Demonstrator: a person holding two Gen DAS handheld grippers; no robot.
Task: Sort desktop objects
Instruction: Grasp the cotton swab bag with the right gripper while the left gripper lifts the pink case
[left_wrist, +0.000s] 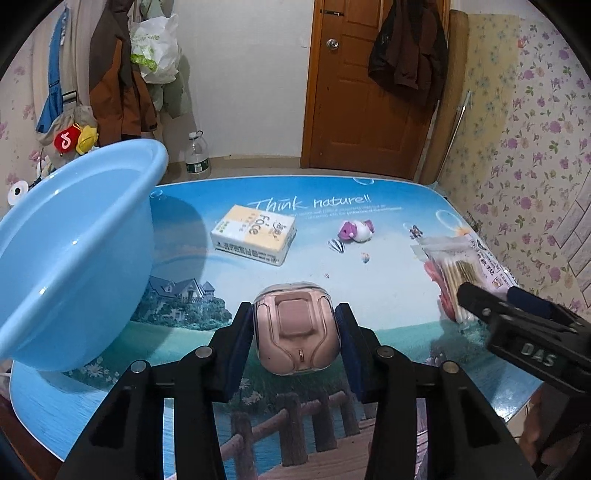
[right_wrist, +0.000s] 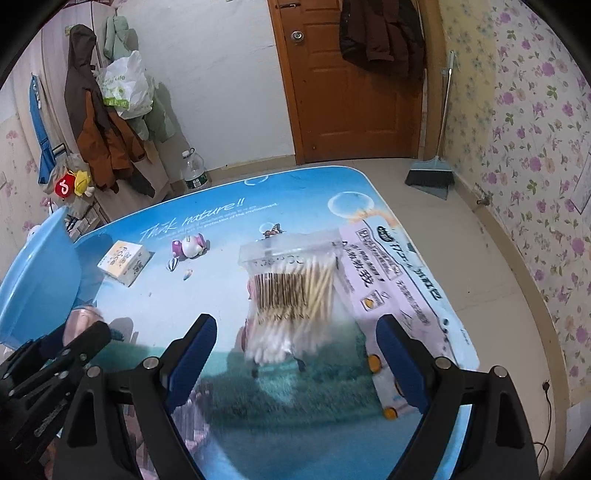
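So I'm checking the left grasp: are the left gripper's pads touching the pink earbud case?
Touching. The left wrist view shows the left gripper with both blue pads pressed against the pink earbud case.

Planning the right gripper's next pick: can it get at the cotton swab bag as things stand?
Probably yes. The right gripper is open, and the cotton swab bag lies straight ahead between its fingers with nothing on top. The wipes pack sits close against the bag's right side, so the right finger has little room.

Basin (left_wrist: 74, 266): light blue. Earbud case (left_wrist: 297, 330): pink under clear shell. Tissue pack (left_wrist: 254, 234): white and pale yellow. Tabletop (left_wrist: 388, 295): printed blue landscape scene. Gripper pads (right_wrist: 192, 358): blue.
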